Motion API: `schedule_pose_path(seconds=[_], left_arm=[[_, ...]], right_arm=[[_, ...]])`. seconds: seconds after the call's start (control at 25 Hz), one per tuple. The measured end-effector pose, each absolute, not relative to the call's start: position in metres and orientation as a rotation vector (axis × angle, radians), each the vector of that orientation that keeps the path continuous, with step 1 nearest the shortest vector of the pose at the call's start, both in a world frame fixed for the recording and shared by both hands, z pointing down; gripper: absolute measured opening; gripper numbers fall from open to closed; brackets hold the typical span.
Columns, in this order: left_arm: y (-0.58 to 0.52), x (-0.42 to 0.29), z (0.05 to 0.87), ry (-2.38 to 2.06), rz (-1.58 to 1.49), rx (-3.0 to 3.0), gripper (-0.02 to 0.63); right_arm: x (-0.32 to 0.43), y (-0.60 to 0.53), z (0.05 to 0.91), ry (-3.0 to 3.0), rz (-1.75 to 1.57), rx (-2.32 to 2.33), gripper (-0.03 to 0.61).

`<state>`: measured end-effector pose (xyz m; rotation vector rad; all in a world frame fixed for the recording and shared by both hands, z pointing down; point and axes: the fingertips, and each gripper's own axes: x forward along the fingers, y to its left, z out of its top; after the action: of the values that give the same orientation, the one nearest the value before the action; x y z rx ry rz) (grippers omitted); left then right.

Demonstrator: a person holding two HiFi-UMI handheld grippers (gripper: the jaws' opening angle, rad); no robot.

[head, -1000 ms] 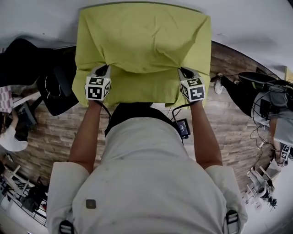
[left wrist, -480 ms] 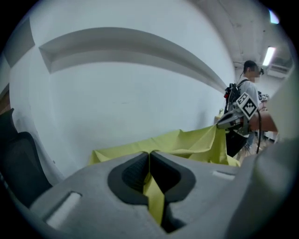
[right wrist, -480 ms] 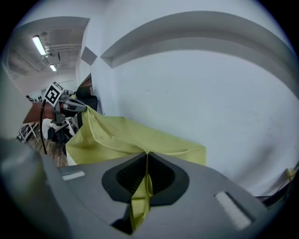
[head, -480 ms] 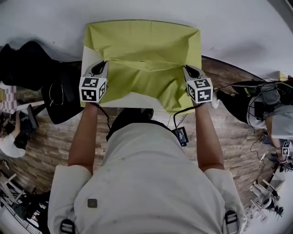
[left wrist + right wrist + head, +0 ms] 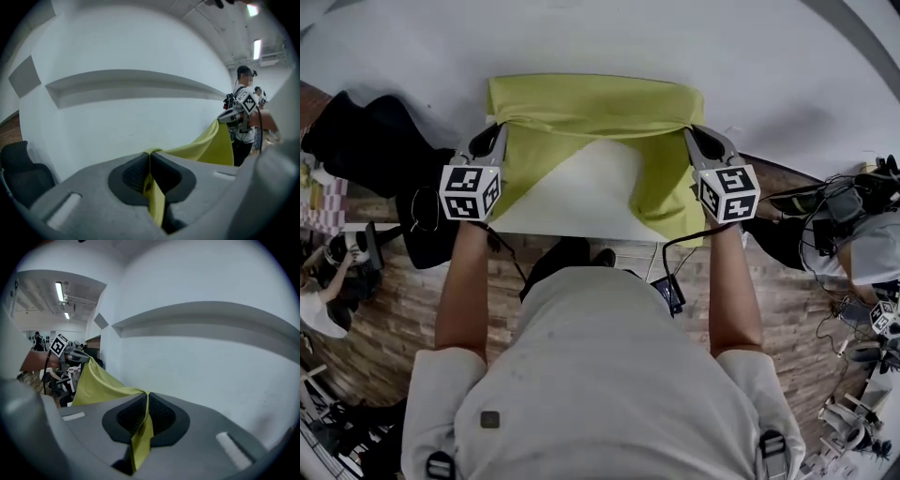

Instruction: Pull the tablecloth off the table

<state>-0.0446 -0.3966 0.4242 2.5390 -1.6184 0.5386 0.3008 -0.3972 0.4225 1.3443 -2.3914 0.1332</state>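
A yellow-green tablecloth (image 5: 591, 101) hangs stretched between my two grippers above a white table (image 5: 581, 192), whose bare top shows below the lifted cloth. My left gripper (image 5: 495, 136) is shut on the cloth's left edge, and a strip of cloth (image 5: 154, 201) runs between its pads. My right gripper (image 5: 697, 139) is shut on the right edge, where cloth (image 5: 140, 437) hangs pinched between the pads. From the right gripper a fold of cloth (image 5: 667, 192) droops over the table's right side. Each gripper view shows the other gripper (image 5: 239, 110) (image 5: 65, 352) holding the far end.
A pale wall (image 5: 600, 37) stands right behind the table. A black chair (image 5: 366, 150) sits to the left, with dark equipment and cables (image 5: 834, 216) to the right on the wood floor (image 5: 375, 309). A black device (image 5: 667, 292) lies on the floor by my feet.
Both grippers rose and moved forward with the cloth's near edge. The cloth peeled back toward the wall, and the white tabletop is now uncovered in the middle.
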Motion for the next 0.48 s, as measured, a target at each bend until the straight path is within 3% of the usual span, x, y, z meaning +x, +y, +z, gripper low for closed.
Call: schedule_pose_path(seconds=[0.48], left_arm=[[-0.359, -0.074, 0.332, -1.613, 0.387, 2.716, 0.012]], right_arm=[[0.262, -0.36, 0.331, -2.486, -0.06, 1.397, 0.02]])
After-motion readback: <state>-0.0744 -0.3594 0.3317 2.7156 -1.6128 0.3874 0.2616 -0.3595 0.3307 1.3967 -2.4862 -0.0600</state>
